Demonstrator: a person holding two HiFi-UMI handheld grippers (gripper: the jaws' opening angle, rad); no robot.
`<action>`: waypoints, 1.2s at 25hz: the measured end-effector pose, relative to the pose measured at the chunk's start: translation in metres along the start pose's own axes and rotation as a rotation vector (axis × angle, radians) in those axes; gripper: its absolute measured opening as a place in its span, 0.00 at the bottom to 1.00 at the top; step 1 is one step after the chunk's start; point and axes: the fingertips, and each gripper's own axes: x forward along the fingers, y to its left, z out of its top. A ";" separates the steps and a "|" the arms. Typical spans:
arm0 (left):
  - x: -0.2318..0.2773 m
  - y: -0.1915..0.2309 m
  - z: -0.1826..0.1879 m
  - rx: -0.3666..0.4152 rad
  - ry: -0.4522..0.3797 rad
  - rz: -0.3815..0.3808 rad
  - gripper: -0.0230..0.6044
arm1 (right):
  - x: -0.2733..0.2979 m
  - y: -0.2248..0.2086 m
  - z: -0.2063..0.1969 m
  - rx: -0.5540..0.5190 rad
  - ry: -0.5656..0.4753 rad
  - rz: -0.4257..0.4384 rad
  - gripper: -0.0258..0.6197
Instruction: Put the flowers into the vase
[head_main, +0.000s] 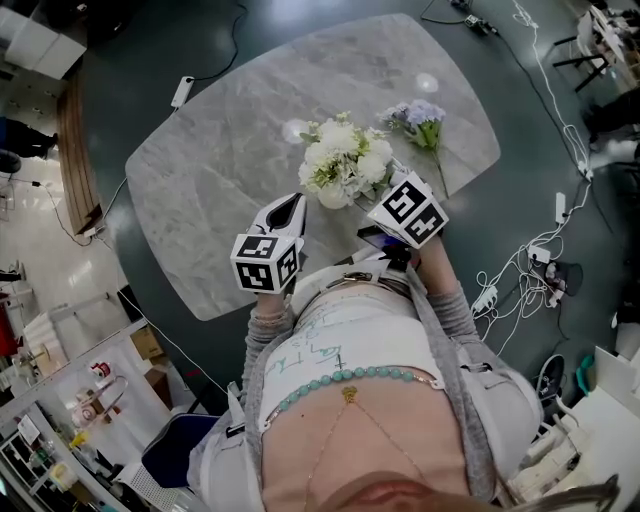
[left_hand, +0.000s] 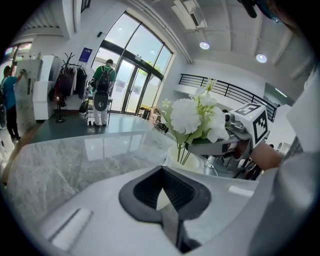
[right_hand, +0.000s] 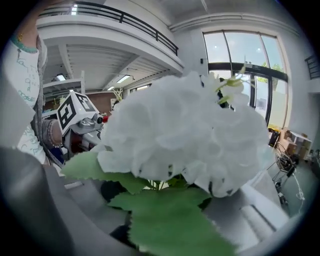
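Note:
A white vase (head_main: 333, 197) stands on the marble table (head_main: 220, 150) and holds a bunch of white flowers (head_main: 345, 150). My right gripper (head_main: 372, 200) reaches in at the vase's right. In the right gripper view the white flowers (right_hand: 185, 135) fill the picture. The right gripper (right_hand: 165, 192) has its jaws apart, with thin stems and green leaves (right_hand: 170, 215) between them. My left gripper (head_main: 293, 203) hovers just left of the vase, and its jaws are shut and empty. From the left gripper (left_hand: 162, 192) I see the vase (left_hand: 176, 156) and flowers (left_hand: 192, 115). Purple flowers (head_main: 422, 115) lie on the table behind the vase.
The table's near edge runs close under both grippers. Cables and power strips (head_main: 520, 280) lie on the dark floor at the right, and another strip (head_main: 182, 90) lies at the far left. A person with a backpack (left_hand: 102, 92) stands far off by the glass doors.

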 end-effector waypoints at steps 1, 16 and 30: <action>0.000 0.000 0.000 0.000 0.000 -0.001 0.04 | -0.001 0.000 -0.002 0.002 0.013 0.001 0.29; 0.001 0.002 -0.002 -0.014 0.002 -0.012 0.04 | -0.018 0.015 -0.027 0.014 0.154 0.077 0.47; 0.006 0.003 -0.002 -0.013 0.019 -0.005 0.04 | -0.067 0.005 -0.051 0.130 0.116 0.152 0.52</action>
